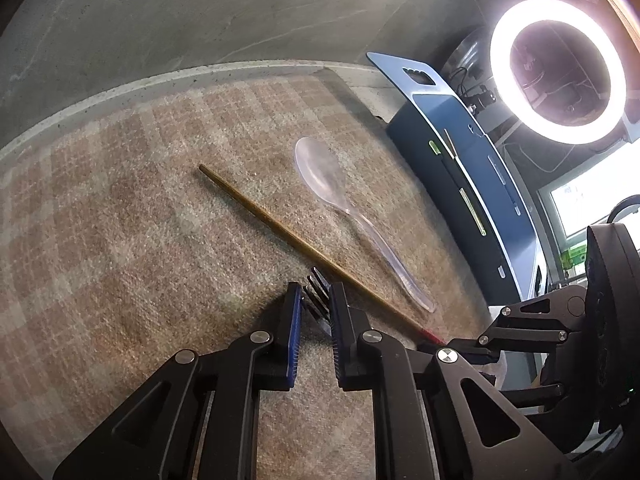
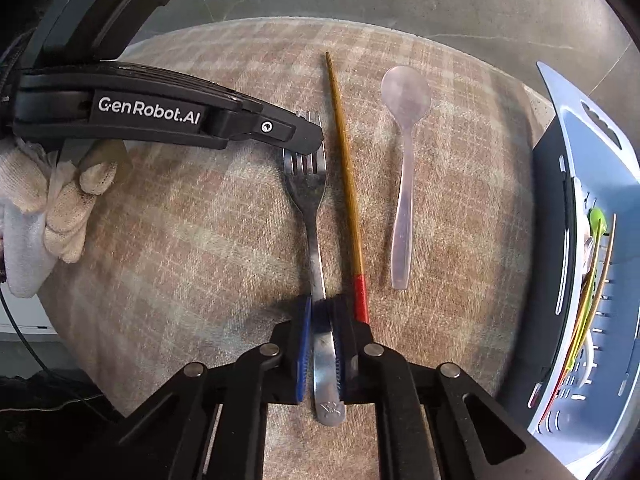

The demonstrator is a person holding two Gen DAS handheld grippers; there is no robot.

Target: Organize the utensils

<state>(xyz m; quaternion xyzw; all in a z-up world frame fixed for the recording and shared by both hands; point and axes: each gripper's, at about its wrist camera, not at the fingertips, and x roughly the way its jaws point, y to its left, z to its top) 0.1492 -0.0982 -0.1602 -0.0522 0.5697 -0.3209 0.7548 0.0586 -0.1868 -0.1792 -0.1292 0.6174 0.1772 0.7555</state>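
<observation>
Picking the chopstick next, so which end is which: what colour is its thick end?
Red; the rest of the chopstick is golden brown. Clearest in the right wrist view.

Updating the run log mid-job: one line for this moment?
left gripper: shut on metal fork tines | right gripper: shut on fork handle | chopstick, plastic spoon: on cloth

The left gripper (image 2: 308, 140) covered the middle of the fork's (image 2: 316, 240) tines, and the right gripper's (image 2: 324, 320) pads hid part of its handle. In the blue basket (image 2: 576, 128), cut off at the frame's right edge, the packed utensils (image 2: 588, 280) overlapped too tightly to tell apart.
</observation>
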